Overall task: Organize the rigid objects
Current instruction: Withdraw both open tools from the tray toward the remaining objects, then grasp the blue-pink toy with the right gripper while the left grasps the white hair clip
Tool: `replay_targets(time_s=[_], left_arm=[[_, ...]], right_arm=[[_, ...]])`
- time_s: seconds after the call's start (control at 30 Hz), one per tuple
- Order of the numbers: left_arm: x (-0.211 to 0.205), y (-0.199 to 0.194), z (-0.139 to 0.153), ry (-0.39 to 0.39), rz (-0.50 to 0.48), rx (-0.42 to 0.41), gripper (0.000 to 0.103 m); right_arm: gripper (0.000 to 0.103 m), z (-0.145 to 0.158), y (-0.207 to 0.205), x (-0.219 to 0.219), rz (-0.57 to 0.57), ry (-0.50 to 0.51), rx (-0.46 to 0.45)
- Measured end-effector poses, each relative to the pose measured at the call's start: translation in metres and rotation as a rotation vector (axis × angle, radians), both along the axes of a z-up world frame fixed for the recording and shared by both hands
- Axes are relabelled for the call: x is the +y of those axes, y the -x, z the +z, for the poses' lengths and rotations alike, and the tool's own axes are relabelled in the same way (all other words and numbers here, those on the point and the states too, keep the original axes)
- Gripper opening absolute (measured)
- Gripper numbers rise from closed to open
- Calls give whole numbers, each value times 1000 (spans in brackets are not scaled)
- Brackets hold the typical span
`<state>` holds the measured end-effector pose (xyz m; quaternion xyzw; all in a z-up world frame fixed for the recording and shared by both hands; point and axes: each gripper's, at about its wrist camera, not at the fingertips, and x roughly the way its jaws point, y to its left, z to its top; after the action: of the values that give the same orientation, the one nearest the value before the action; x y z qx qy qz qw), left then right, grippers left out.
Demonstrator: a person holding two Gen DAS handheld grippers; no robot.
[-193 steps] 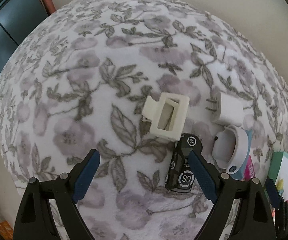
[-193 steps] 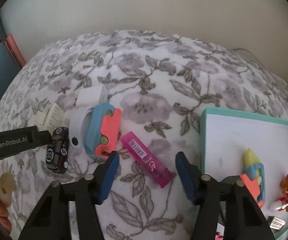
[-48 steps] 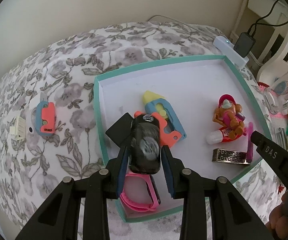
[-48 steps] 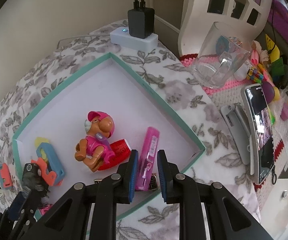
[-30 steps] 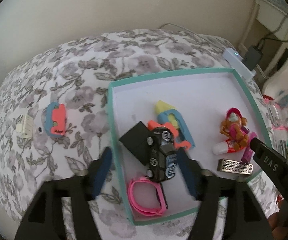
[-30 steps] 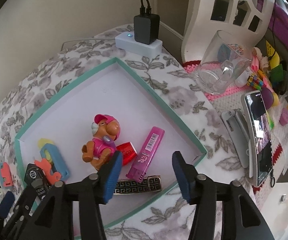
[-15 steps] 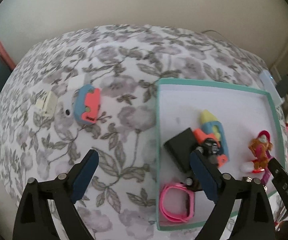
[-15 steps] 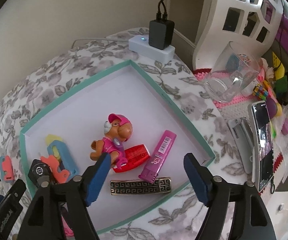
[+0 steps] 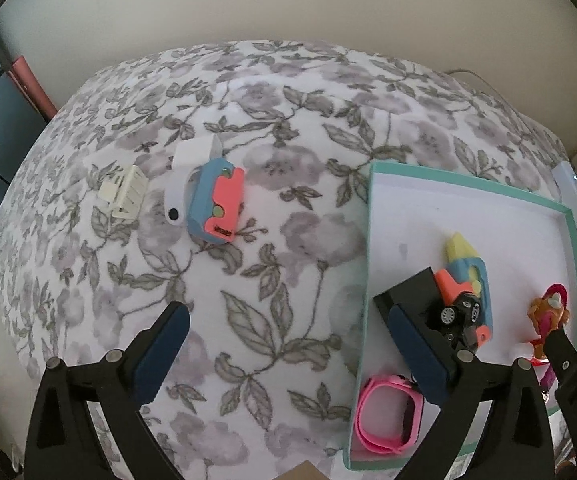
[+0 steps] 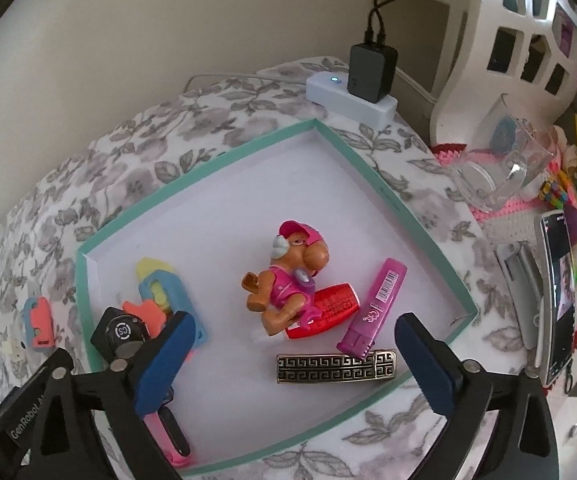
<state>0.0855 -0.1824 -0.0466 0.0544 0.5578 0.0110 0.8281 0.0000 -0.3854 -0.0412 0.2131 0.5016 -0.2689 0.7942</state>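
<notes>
Three things remain on the floral tabletop (image 9: 272, 320), all at about ten o'clock in the left wrist view: a cream clip (image 9: 126, 196), a white plug (image 9: 194, 151) and a blue-and-coral toy (image 9: 218, 204), which leans on a white ring-shaped piece (image 9: 176, 200); the rest already lie in the teal-rimmed tray (image 10: 384, 192).

The left tool (image 9: 288, 356) hangs over bare cloth, its jaws opening with nothing between them; the right tool (image 10: 288, 364) is over the tray, jaws likewise opening and empty, with the gold barrette (image 10: 336, 367) lying below the gap.

The toy looks like hard, light plastic, stiff enough for a firm pinch; I would take it across its flat blue sides, since the rounded coral face may slip; lifting it will probably disturb the ring. The clip is light but sprung, so best held across its body, not its teeth. The plug is a smooth, compact block; grip its flat faces, away from the prongs.

Readable writing: "DAS" on the right tool's arm at four o'clock in the left view; "GenRobot" on the left tool's arm in the right view; "CS" on the black car's (image 10: 122, 334) wheel; a barcode on the pink lighter (image 10: 372, 308); the toy's dark label is too blurred to read.
</notes>
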Motion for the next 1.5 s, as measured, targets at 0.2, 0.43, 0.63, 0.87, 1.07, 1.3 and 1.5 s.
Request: replay_targets(time_s=[0.2,0.43,0.63,0.87,1.07,1.3,1.5], left_arm=[[6,-3,-3,9,19,15,100],[24,-11,-3,27,65,28,100],[57,-25,0,17,140,29,100],[96,-38,4,-17,198,17,100],[128,-43,8,-42,206,-16,100],[180,-46,-2,0,270,-8,100],[210,-49,-7,58,337,-1,100]], right_arm=[[103,1,-4,9,28,21,11],[103,3,-12,27,85,32,7],[103,5,-25,54,163,23,0],[103,7,-41,95,274,-27,-32],[103,10,-49,116,323,-34,-56],[103,13,-58,132,348,-53,-93],[103,13,-70,149,388,-58,-112]])
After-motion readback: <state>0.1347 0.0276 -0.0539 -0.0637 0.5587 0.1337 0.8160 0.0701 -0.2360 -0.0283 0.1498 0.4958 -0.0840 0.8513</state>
